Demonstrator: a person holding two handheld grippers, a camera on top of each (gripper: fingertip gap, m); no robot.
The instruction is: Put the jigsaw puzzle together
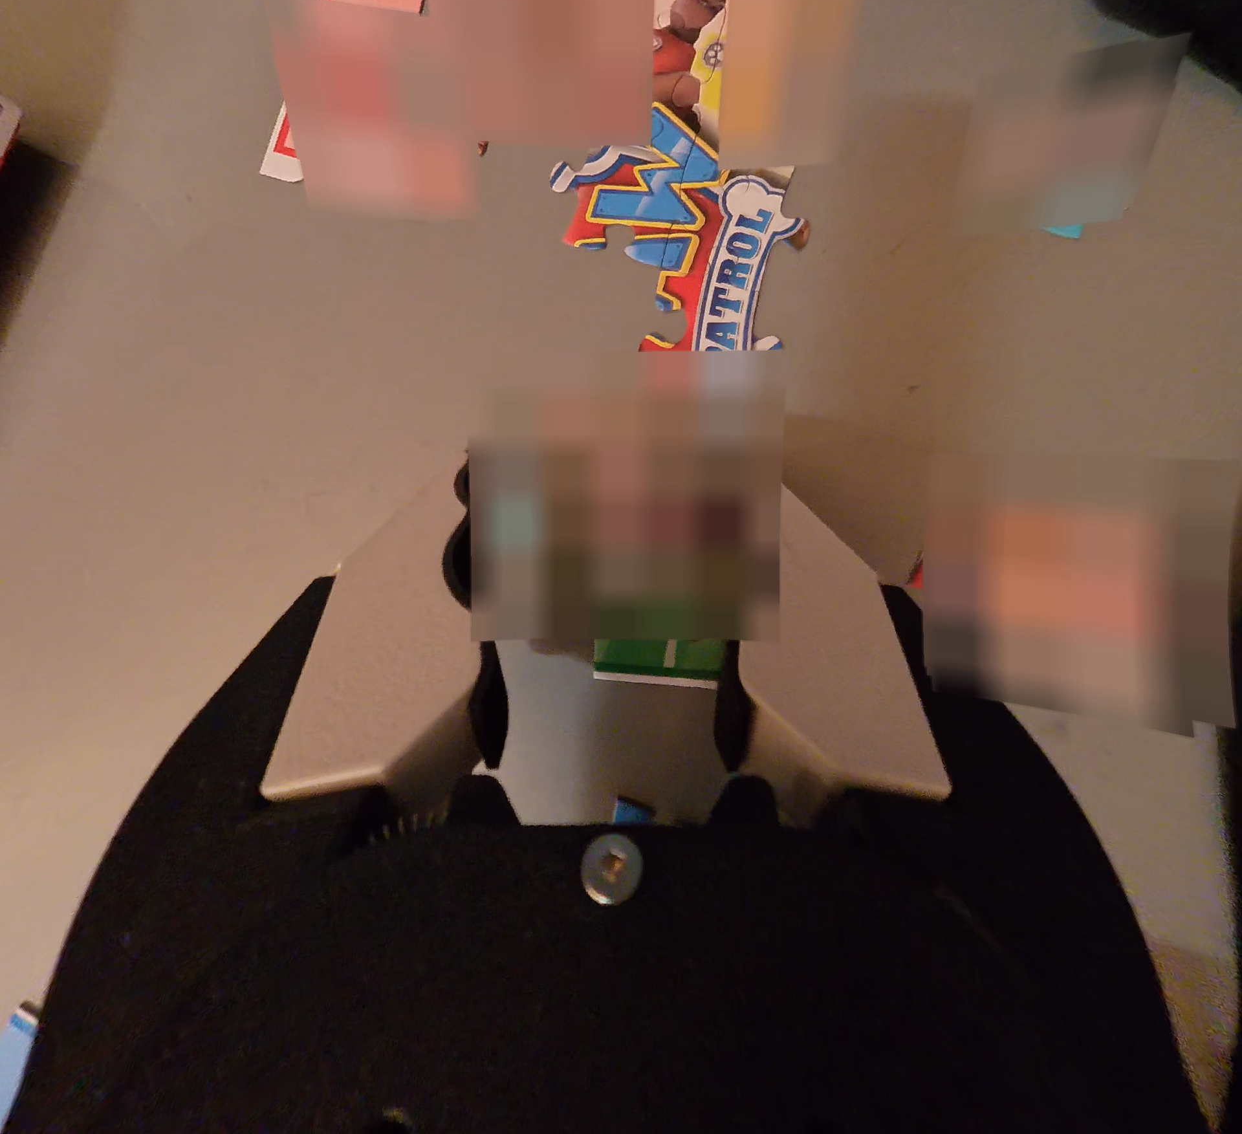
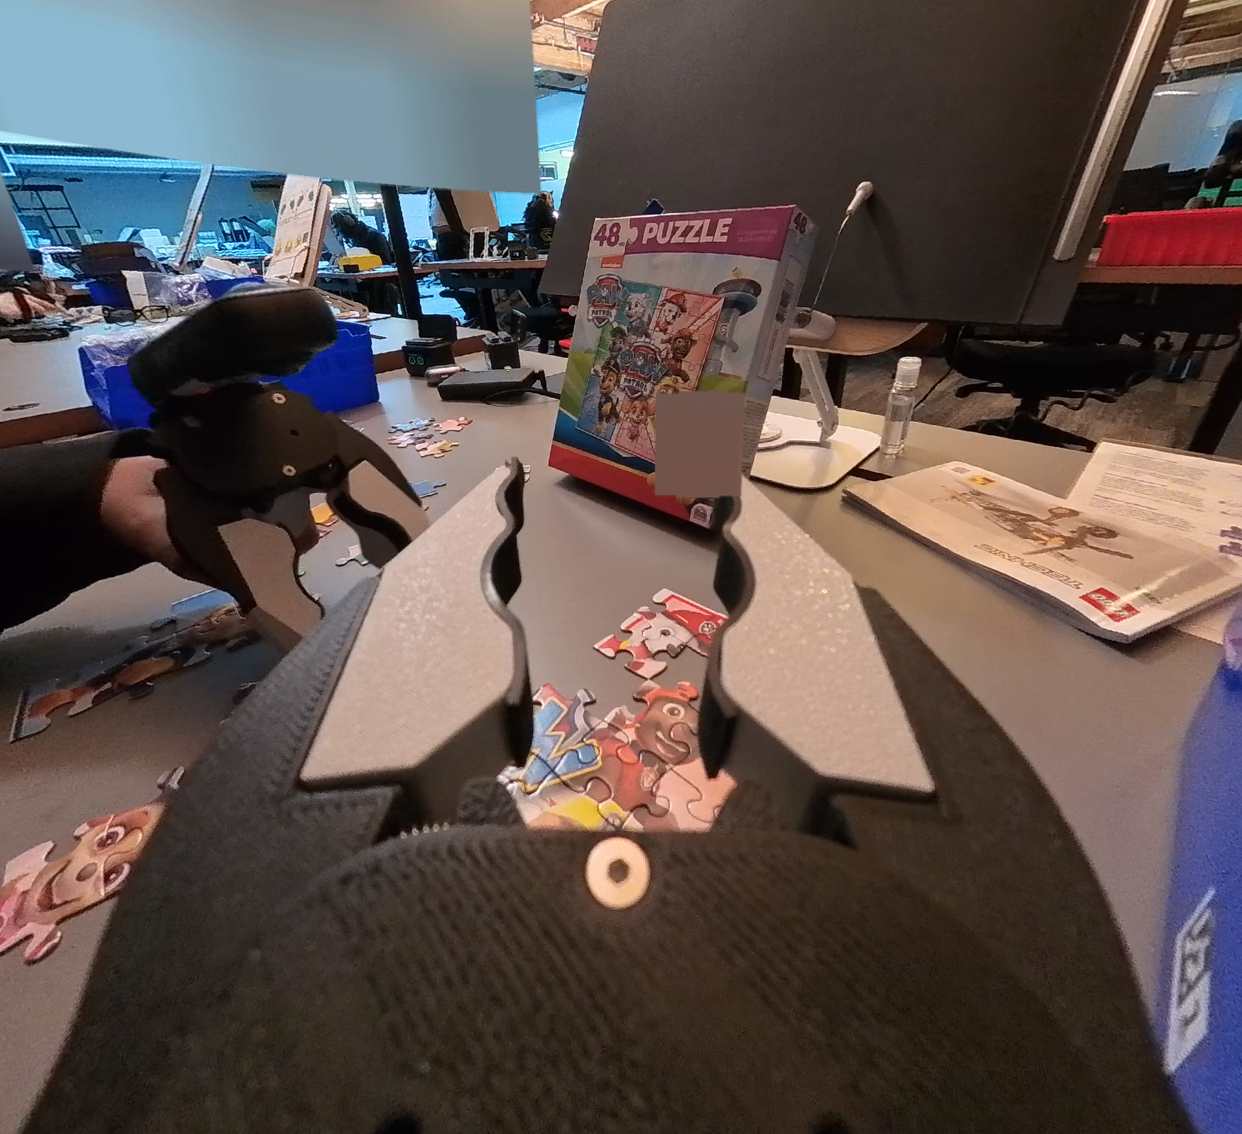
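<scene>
In the left wrist view my left gripper [image 1: 625,483] points down at a grey table [image 1: 168,362]. Its fingers stand wide apart, with mosaic patches over the tips. A green and white puzzle piece [image 1: 658,658] lies between the fingers. A red and blue joined puzzle section [image 1: 685,214] lies just ahead. The right wrist view shows the left gripper [image 2: 349,577] in a hand, jaws spread. My right gripper [image 2: 622,490] is open and empty above a joined cluster of pieces [image 2: 605,766] and a red and white piece [image 2: 658,631]. An upright puzzle box [image 2: 679,349] stands ahead.
Booklets [image 2: 1048,550] lie at the right, and a blue bottle [image 2: 1203,900] is at the right edge. A blue bin [image 2: 336,369], a black power brick [image 2: 484,382] and loose pieces [image 2: 423,433] sit at the back left. A dark panel [image 2: 874,93] stands behind the box. Tip to tip, the grippers are about 20 cm apart.
</scene>
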